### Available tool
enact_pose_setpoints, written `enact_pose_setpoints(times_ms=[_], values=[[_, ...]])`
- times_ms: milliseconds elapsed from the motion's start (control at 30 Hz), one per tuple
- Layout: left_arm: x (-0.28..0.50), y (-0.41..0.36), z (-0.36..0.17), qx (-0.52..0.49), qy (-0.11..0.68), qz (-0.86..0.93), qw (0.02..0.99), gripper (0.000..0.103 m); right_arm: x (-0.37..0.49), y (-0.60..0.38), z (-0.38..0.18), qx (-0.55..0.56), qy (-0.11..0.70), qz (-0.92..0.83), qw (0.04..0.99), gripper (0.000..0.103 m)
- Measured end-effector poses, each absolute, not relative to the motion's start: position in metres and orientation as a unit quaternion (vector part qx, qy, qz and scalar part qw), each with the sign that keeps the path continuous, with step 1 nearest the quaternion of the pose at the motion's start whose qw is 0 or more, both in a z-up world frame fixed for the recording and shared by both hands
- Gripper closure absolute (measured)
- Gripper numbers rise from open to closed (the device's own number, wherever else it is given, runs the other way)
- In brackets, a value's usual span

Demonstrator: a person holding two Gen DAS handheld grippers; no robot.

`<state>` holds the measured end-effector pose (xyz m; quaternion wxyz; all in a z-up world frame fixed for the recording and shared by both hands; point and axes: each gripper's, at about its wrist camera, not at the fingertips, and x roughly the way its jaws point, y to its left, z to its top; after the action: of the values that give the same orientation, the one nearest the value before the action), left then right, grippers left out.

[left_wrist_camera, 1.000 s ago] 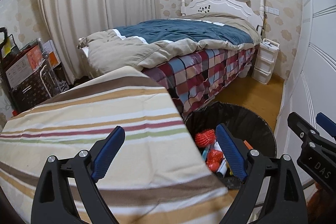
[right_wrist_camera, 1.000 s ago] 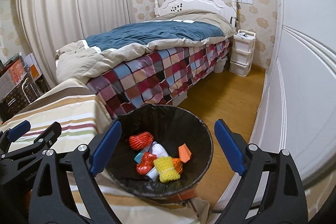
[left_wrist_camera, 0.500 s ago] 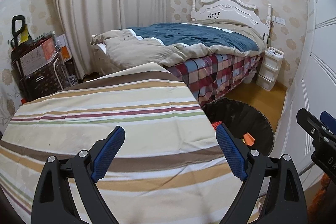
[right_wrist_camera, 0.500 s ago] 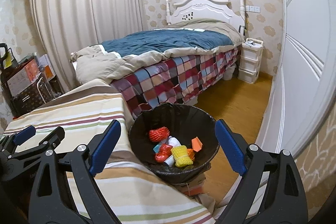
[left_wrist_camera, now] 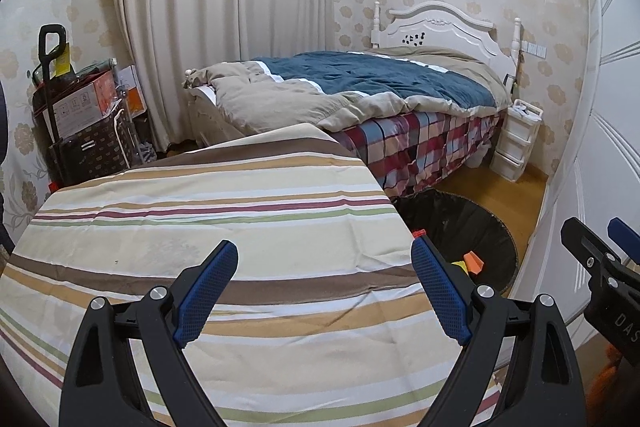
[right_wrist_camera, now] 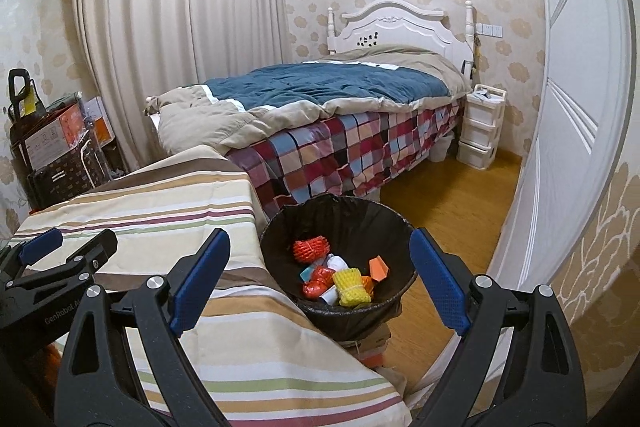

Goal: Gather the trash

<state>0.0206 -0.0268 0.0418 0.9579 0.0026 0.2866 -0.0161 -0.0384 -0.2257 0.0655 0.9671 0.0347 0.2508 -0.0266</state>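
- Here the left tool (left_wrist_camera: 324, 291) hangs over the striped cloth of the surface (left_wrist_camera: 224, 203), its blue-padded jaws spread wide with nothing between them.
- The right tool (right_wrist_camera: 319, 281) is likewise agape and empty, held above the edge of the surface and the black-lined trash bin (right_wrist_camera: 384, 217).
- The bin stands on the wooden floor (right_wrist_camera: 452, 195) just beside the surface, at the foot of the bed (right_wrist_camera: 336, 87) with its checked sheet.
- The trash lies inside the bin: a red foam net (right_wrist_camera: 310, 249), a yellow foam net (right_wrist_camera: 352, 286), an orange scrap (right_wrist_camera: 378, 267), a white piece and a second red piece, heaped together on its bottom.
- In the left wrist view only the bin's rim (left_wrist_camera: 500, 227) and the orange scrap (left_wrist_camera: 473, 262) show past the surface's corner.
- A white drawer unit (right_wrist_camera: 482, 125) stands by the headboard.
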Motion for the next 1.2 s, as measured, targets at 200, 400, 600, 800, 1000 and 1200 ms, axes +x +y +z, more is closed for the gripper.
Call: enact_pose_setpoints(times_ms=[200,400,600,800,1000,1200], values=[[0.016,-0.0264,0.0449,0.002,0.28,-0.018,0.96,0.015,-0.0394,-0.2227,0.0673,0.032,0.247,-0.026,0.968,0.014],[0.014,-0.0264,0.0448,0.002,0.28,-0.018,0.96,0.015,-0.0395,-0.2224,0.0675,0.032,0.247,-0.027,0.968,0.014],[0.0139,-0.0266,0.045,0.002,0.279,-0.018,0.96,0.015,-0.0396,-0.2224,0.0668,0.032,0.247,-0.027,0.968,0.014],[0.0134,-0.0264,0.0449,0.002,0.28,-0.018,0.96,0.015,-0.0396,-0.2224,0.0668,0.032,0.247,-0.027,0.968,0.014],[0.0128,-0.0266,0.0453,0.001,0.279,-0.018,0.96,0.015,-0.0395,-0.2223,0.0669,0.032,0.247,-0.027,0.968,0.014],[0.0131,-0.0266,0.0451,0.002,0.28,-0.018,0.96,0.015,-0.0395,-0.2221,0.0669,0.032,0.247,-0.026,0.968,0.014]])
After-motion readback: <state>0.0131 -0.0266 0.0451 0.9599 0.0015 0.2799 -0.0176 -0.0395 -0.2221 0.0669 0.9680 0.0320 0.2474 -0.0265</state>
